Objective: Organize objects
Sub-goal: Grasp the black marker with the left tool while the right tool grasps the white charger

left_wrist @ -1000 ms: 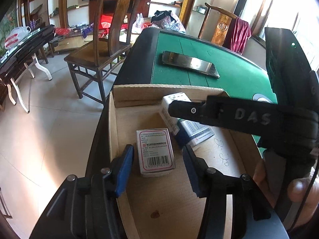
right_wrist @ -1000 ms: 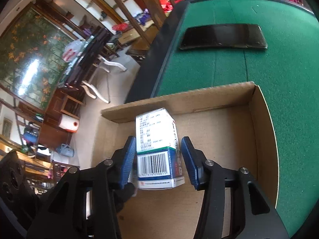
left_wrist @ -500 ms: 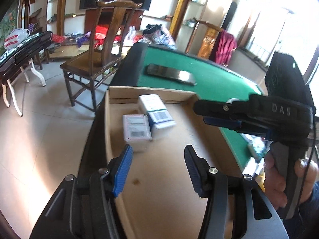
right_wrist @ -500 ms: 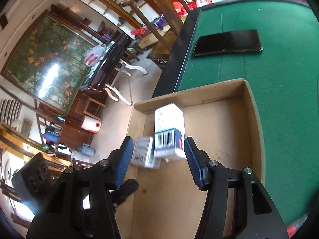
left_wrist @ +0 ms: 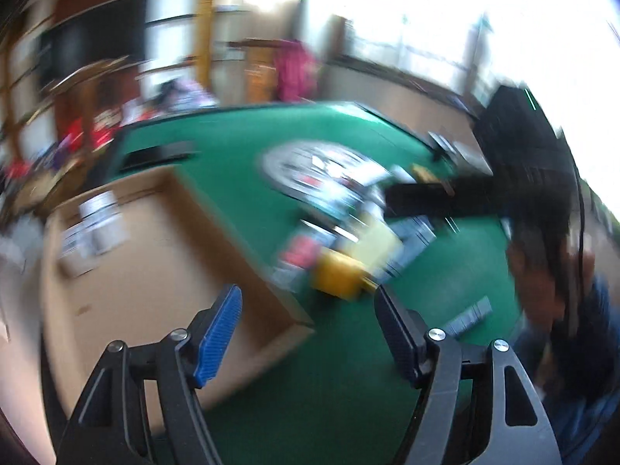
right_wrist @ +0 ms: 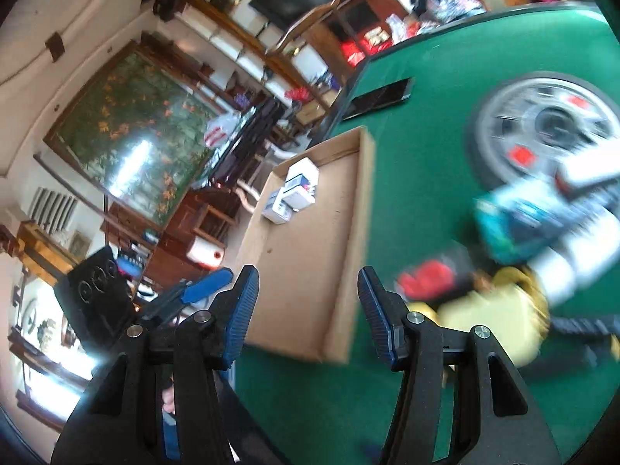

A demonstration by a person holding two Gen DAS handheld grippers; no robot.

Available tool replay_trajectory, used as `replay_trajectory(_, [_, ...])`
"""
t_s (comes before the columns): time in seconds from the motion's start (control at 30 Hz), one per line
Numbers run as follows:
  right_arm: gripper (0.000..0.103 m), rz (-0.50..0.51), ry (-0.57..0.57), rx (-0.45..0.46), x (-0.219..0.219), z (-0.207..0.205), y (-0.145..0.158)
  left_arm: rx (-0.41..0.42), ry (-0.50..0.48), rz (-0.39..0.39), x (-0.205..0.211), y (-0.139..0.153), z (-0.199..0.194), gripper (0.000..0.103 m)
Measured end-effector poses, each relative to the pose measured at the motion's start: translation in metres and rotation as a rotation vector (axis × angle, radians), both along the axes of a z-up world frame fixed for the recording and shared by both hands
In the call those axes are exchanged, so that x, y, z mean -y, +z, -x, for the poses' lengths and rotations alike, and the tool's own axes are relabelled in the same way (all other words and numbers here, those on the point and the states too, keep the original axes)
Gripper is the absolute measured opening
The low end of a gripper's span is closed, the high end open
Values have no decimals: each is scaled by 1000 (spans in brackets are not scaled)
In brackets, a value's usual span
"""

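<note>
A shallow cardboard box (left_wrist: 128, 267) (right_wrist: 310, 255) lies on the green table and holds white medicine boxes (left_wrist: 95, 221) (right_wrist: 296, 188) at its far end. A blurred pile of small packages, yellow (left_wrist: 341, 275) (right_wrist: 500, 317), red and teal, lies on the felt to the right of the box. My left gripper (left_wrist: 308, 321) is open and empty above the box's near right corner. My right gripper (right_wrist: 306, 306) is open and empty above the box's near edge. The right gripper's black body (left_wrist: 515, 190) shows at the right of the left wrist view.
A black phone (right_wrist: 378, 97) (left_wrist: 159, 151) lies on the felt beyond the box. A round silver disc (right_wrist: 542, 124) (left_wrist: 310, 170) sits at the table's centre. A small dark card (left_wrist: 469, 316) lies near the front edge. A wooden chair stands past the table's far edge.
Both grippers have pulled back from the box and swung right toward the pile. The right gripper has let go of the white and blue box, which now lies in the cardboard box.
</note>
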State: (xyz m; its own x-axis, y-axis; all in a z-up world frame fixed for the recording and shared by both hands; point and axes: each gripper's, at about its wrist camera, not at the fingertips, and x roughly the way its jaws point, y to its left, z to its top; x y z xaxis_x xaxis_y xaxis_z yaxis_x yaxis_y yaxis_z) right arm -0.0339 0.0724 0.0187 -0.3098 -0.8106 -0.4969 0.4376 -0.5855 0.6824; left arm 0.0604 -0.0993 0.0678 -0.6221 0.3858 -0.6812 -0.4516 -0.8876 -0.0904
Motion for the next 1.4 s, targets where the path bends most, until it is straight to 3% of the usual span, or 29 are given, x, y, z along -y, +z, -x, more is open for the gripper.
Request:
replay_trajectory(0.13, [54, -40, -80, -34, -58, -29, -4, -34, -247, 193, -71, -22, -25, 71])
replay_trajectory(0.27, [54, -36, -131, -74, -102, -50, -3, -68, -435, 311, -111, -33, -42, 71])
replay_trajectory(0.37, [54, -9, -166, -77, -133, -60, -5, -55, -477, 399, -130, -45, -40, 71])
replay_trajectory(0.5, [54, 9, -209, -80, -158, -64, -8, -11, -486, 433, -147, -53, -28, 71])
replay_trajectory(0.6, [54, 16, -242, -78, -174, -63, -10, 20, -463, 403, -154, -55, -18, 62])
replay_trajectory(0.67, [54, 18, -273, -72, -187, -62, -11, 38, -442, 386, -157, -53, -16, 33])
replay_trajectory(0.8, [54, -102, -400, -39, -203, -52, -11, 42, -309, 372, -164, -56, -10, 16])
replay_trajectory(1.0, [53, -283, -492, 67, -208, -9, -23, 114, -91, 265, -142, -58, 10, 13])
replay_trajectory(1.2, [53, -385, -453, 76, -181, 26, -33, 127, -71, 241, -134, -59, 13, 14])
replay_trajectory(1.37, [54, -600, -443, 58, -153, 39, -46, 111, -64, 247, -135, -59, 10, 15])
replay_trajectory(1.4, [53, -629, -447, 21, -149, 36, -46, 106, -61, 249, -136, -59, 9, 15])
